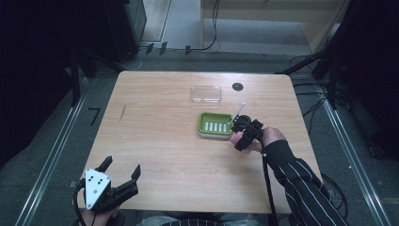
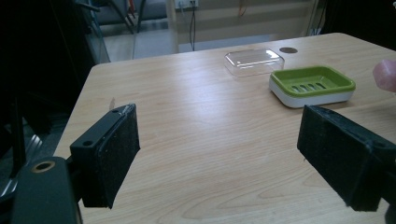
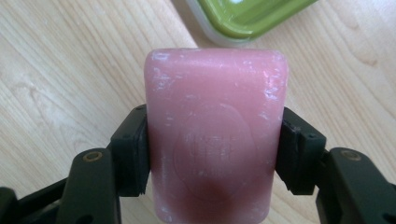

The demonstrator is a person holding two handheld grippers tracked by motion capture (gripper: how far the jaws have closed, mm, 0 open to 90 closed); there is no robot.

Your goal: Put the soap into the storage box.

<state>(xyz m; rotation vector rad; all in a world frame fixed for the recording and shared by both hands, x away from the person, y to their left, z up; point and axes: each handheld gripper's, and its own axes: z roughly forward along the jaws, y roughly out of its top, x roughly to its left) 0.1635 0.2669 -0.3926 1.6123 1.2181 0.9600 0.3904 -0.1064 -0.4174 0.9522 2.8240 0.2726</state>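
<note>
1. Wooden tabletop in the high view: the right hand-held gripper sits just beside the near right corner of the green soap dish, and something pale pink shows between its jaws, too small to read here. The left hand-held gripper rests at the near left corner, well apart from everything, jaws spread with nothing between them. A clear lid lies beyond the dish, and a thin white stick pokes up by the dish's right end; what it is I cannot tell.

2. Left gripper view: both black pads stand wide apart over bare wood, released. The soap dish and clear lid lie ahead to the right, near each other but apart. A pink edge of the soap bar peeks in at the right margin.

3. Right gripper view: the right hand-held gripper is clenched on the pink soap bar, pads pressing its two long sides at mid-length, with a corner of the dish just ahead. Judging by the waxy sheen and scuffed corners, the bar is firm, fairly light, slippery, and likely to dent under hard pressure. The flat sides are the best place to hold it, with moderate squeeze.

4. Count: one soap bar, one dish, one lid, one stick, two grippers.
</note>
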